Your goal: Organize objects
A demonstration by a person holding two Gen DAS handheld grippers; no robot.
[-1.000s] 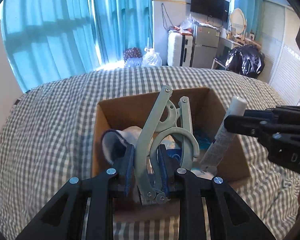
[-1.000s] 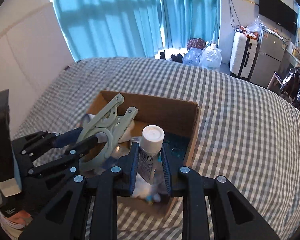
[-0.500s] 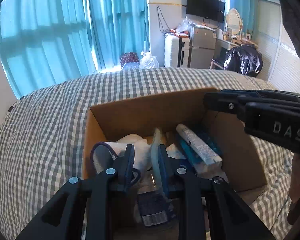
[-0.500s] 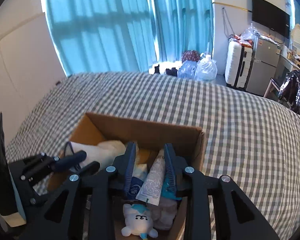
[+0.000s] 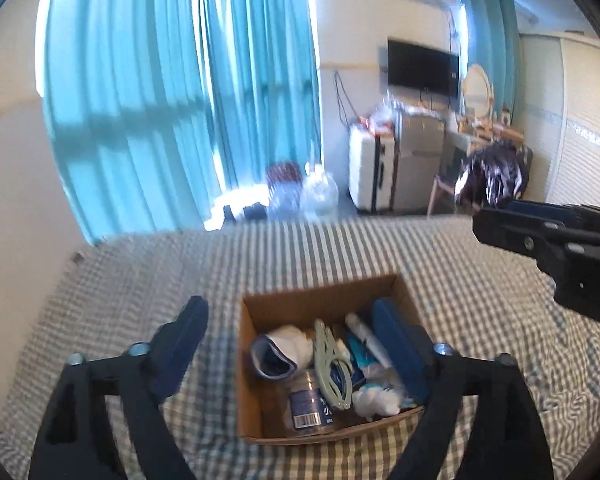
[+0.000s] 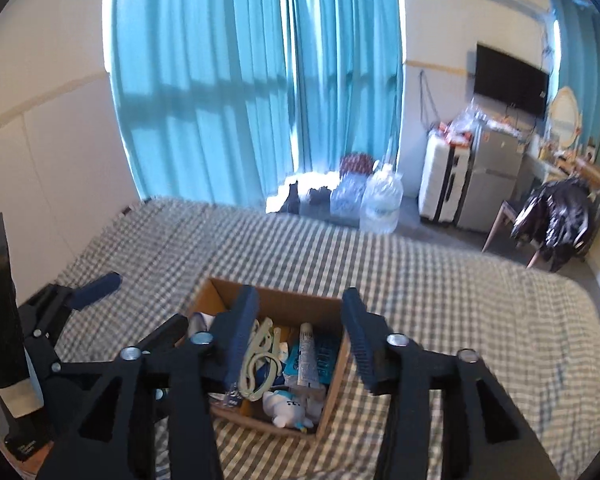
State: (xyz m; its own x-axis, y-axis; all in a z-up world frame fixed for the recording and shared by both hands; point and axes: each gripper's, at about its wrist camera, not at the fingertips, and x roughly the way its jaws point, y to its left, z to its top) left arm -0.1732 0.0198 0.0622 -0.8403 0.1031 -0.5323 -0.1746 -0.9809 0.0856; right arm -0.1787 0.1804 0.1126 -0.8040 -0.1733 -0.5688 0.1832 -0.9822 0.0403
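Jaws spread wide and empty, the left gripper (image 5: 296, 344) and right gripper (image 6: 300, 332) hang above the box (image 5: 320, 432) on the bed (image 6: 480, 320), the clip (image 5: 332, 368) and tube (image 6: 306, 354) inside; 1 careless dip could snag its rim.

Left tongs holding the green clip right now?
No: in the left wrist view the left tongs are wide open and empty, and the green clip lies inside the cardboard box.
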